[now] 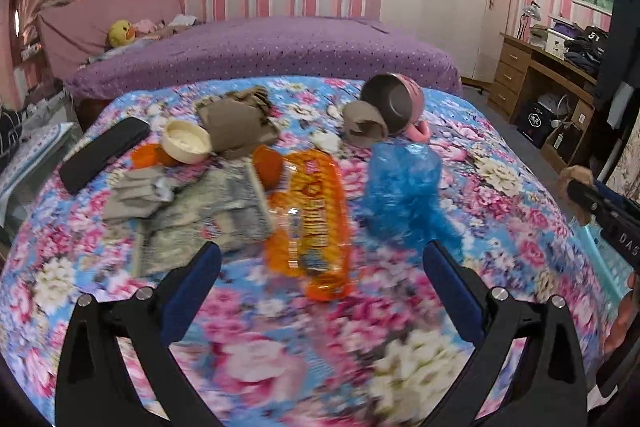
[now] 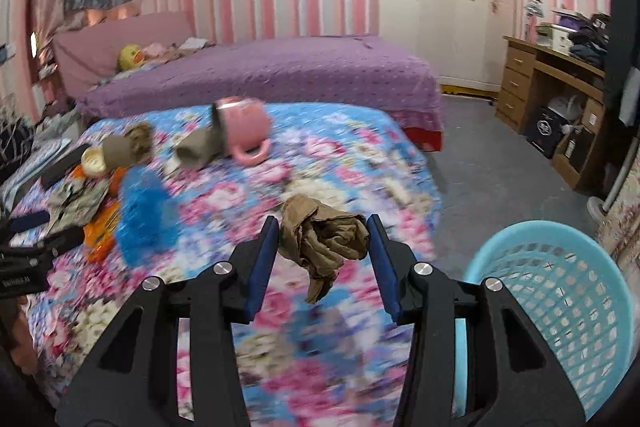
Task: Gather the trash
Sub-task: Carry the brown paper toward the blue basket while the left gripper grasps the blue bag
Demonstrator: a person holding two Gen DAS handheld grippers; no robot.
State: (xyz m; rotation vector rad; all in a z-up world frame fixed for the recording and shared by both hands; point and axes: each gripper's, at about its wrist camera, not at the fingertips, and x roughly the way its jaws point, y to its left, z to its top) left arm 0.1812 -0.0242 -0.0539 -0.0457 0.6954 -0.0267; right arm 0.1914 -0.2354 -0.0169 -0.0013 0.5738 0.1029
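My right gripper point(image 2: 322, 227) is shut on a crumpled brown paper wad point(image 2: 322, 239) and holds it above the floral cloth, left of a light blue mesh basket point(image 2: 560, 307). My left gripper point(image 1: 320, 259) is open and empty, low over the cloth, with an orange snack wrapper point(image 1: 316, 215) just ahead between its fingers. A crumpled blue plastic bag point(image 1: 402, 187) lies to the right of the wrapper. Grey-brown paper scraps point(image 1: 236, 127), a silvery wrapper point(image 1: 208, 211) and a cream lid point(image 1: 186, 141) lie to the left.
A pink mug point(image 1: 396, 103) lies on its side at the far edge with a cardboard tube point(image 1: 364, 125) at its mouth. A black case point(image 1: 104, 153) lies far left. A purple bed point(image 1: 260, 51) stands behind, a wooden desk point(image 1: 540, 75) at right.
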